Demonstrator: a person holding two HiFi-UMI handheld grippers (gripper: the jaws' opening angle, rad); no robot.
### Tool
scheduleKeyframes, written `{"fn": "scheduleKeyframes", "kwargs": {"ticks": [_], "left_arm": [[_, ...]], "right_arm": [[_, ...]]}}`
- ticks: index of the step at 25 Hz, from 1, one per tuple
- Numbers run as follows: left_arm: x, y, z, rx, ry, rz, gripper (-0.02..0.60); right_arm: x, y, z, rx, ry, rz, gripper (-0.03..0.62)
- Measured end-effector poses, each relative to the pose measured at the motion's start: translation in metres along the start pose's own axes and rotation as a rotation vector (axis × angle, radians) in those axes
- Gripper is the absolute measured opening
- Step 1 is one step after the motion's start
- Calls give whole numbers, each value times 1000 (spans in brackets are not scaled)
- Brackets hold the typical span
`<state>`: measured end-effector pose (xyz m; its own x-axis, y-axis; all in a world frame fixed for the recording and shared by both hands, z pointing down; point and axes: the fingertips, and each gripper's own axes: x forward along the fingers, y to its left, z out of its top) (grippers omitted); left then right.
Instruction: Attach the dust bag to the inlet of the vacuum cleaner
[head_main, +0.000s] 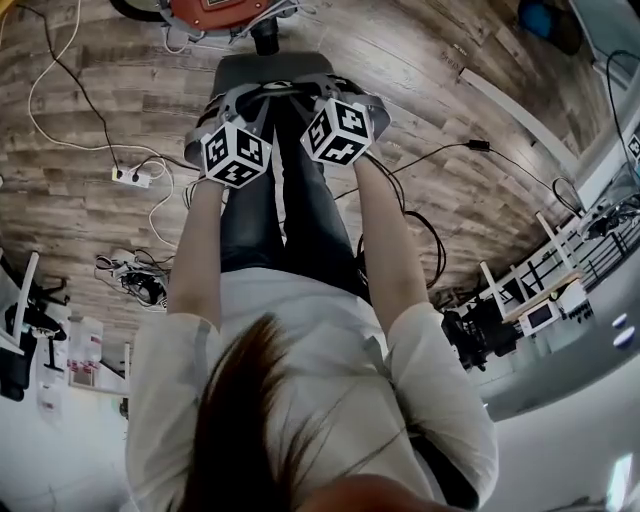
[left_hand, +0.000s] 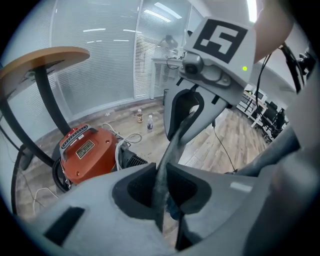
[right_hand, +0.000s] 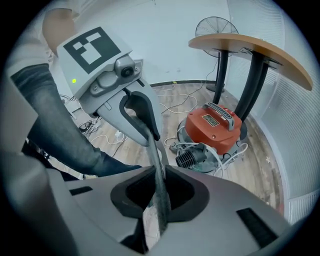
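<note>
The vacuum cleaner (right_hand: 212, 127) stands on the floor (right_hand: 260, 170) beside the table (right_hand: 240, 47).

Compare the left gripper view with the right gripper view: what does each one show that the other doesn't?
Only the left gripper view: two small bottles standing on the floor. Only the right gripper view: a standing fan. Both: the orange vacuum cleaner, the round wooden table, and the grey dust bag, pinched by the left tool and the right tool.
</note>
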<state>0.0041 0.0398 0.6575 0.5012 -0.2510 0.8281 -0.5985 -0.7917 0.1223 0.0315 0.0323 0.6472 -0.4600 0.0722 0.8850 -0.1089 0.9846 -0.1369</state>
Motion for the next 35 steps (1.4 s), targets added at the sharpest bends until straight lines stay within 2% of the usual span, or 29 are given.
{"fn": "scheduleKeyframes", "kwargs": {"ticks": [9, 12, 19, 29, 35], "left_arm": [[19, 0, 1, -21, -37, 8, 61], [31, 10, -6, -51, -18, 33, 61], [57, 30, -32, -60, 27, 62, 60], [85, 42, -41, 9, 72, 50, 60], [87, 48, -46, 5, 92, 45, 60]], "right_arm": [[9, -12, -13, -85, -5, 67, 51], [24, -21, -16, -107, 22, 68, 49], [65, -34, -19, -160, 49, 77, 44], [91, -46, -34, -122, 59, 26, 43], [98, -48, -33, -99, 51, 35, 43]]}}
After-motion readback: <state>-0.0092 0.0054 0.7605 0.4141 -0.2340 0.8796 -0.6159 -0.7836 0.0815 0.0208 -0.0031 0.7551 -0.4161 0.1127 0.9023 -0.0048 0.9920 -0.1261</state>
